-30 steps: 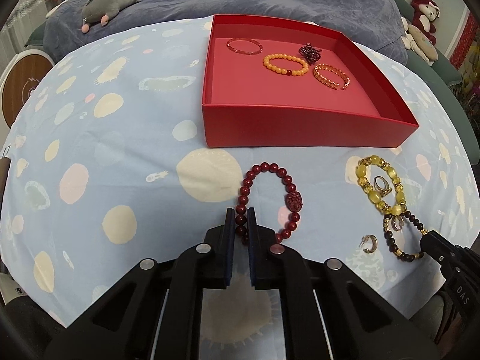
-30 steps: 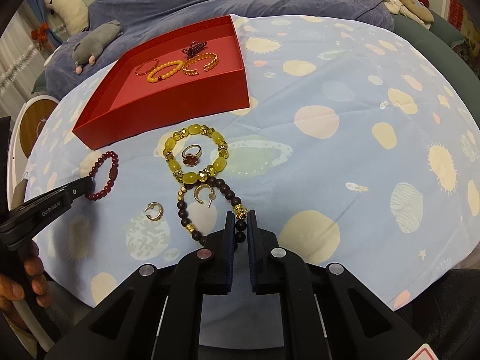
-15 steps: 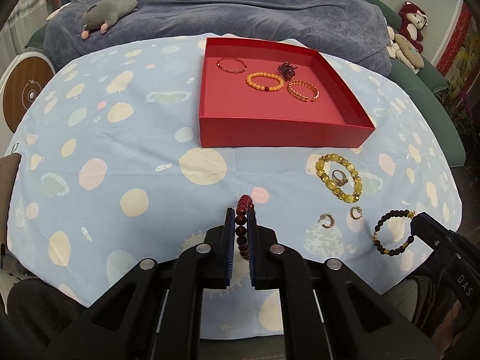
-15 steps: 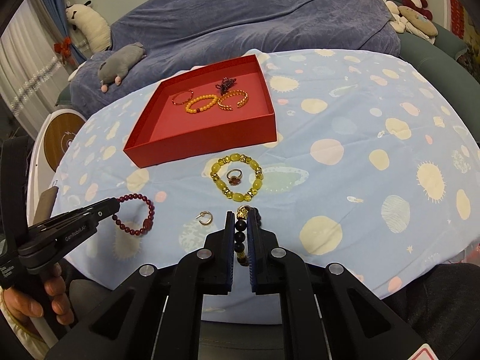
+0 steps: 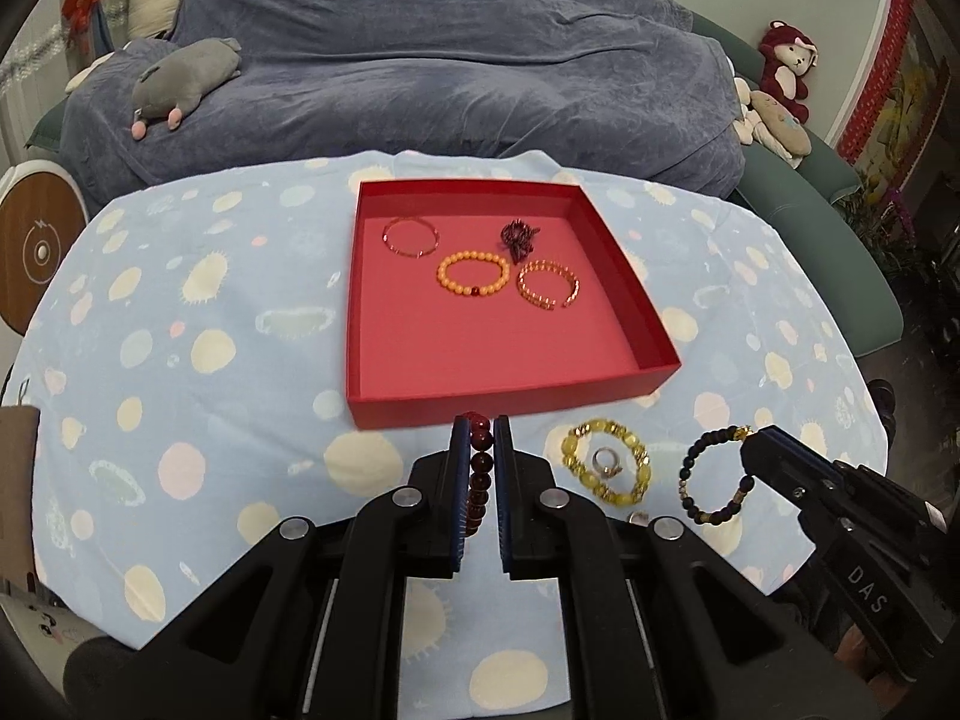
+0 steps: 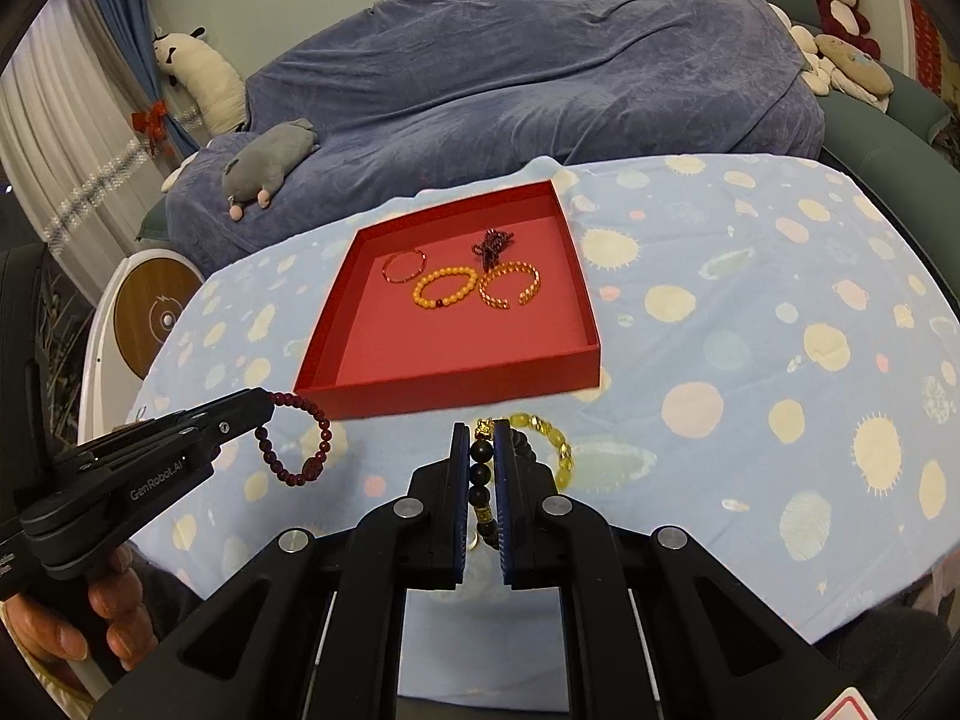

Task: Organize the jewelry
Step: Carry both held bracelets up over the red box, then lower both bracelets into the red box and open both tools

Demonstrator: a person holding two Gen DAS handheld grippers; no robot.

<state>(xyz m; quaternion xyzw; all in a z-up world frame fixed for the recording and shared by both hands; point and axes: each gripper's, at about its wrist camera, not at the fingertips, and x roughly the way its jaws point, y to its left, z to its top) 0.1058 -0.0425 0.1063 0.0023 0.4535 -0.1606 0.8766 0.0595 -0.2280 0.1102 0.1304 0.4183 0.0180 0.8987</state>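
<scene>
Just short of the box's near wall, both grippers are clamped on bracelets: left gripper on the red bracelet, right gripper on the dark bracelet; carry each clear over the wall before releasing.

A round worktop carries everything, covered by a pale blue cloth printed with cream, pink and green spots and sun shapes. A shallow red tray sits on the cloth near the middle. Just in front of the tray's near wall lies a yellow bead bracelet, with a ring resting inside its loop.
</scene>
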